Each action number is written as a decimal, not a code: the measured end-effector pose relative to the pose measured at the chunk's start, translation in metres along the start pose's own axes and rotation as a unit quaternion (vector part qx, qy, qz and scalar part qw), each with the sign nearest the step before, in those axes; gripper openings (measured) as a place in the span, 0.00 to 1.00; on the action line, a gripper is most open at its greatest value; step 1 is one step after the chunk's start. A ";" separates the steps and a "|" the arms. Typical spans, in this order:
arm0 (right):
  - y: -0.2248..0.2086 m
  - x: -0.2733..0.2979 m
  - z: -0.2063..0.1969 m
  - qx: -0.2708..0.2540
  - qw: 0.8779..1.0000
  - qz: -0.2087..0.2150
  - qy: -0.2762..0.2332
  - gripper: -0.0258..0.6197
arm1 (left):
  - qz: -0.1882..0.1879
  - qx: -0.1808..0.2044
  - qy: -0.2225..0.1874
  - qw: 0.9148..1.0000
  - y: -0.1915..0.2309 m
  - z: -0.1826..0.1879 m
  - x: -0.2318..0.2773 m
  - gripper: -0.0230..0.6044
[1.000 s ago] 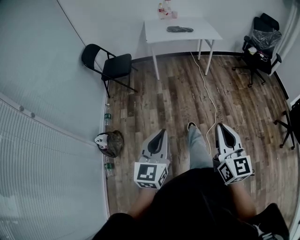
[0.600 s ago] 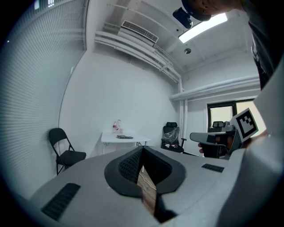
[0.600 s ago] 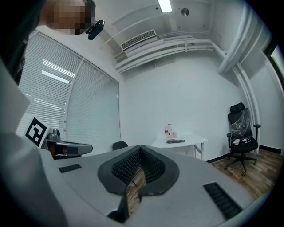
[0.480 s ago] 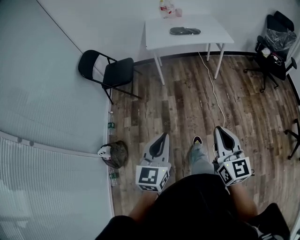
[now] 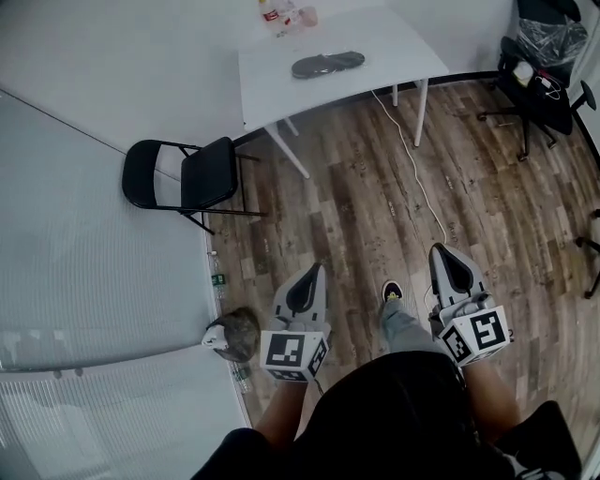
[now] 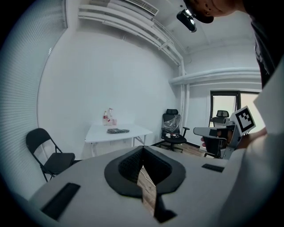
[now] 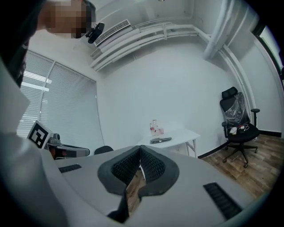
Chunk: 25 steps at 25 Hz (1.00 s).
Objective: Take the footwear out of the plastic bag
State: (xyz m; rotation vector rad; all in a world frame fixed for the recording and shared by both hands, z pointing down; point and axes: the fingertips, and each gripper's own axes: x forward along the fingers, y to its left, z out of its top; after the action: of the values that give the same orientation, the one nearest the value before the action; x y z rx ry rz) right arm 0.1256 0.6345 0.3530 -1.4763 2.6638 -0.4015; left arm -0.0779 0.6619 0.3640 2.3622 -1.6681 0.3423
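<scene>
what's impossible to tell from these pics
- Dark item on the table: too small in every view to tell whether it is footwear or a bag.
- Bottles: cut by the head view's top edge, labels too small to read.
- Bundle on the floor by the wall: too small in the head view to name.
- Person's feet: only one shoe tip shows, the torso hides the rest.

The left gripper (image 5: 308, 278) and right gripper (image 5: 448, 262) are held out side by side, both closed and empty.
</scene>
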 end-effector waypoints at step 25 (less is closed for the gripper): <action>-0.070 0.142 0.025 -0.014 1.000 0.019 0.002 0.06 | 0.011 -0.003 -0.010 1.000 0.053 0.051 0.133 0.07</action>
State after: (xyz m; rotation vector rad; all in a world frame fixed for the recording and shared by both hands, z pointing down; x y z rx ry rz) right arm 0.1114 0.4749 0.3559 -1.4317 2.7061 -0.3662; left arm -0.0818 0.5101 0.3609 2.3525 -1.7025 0.3184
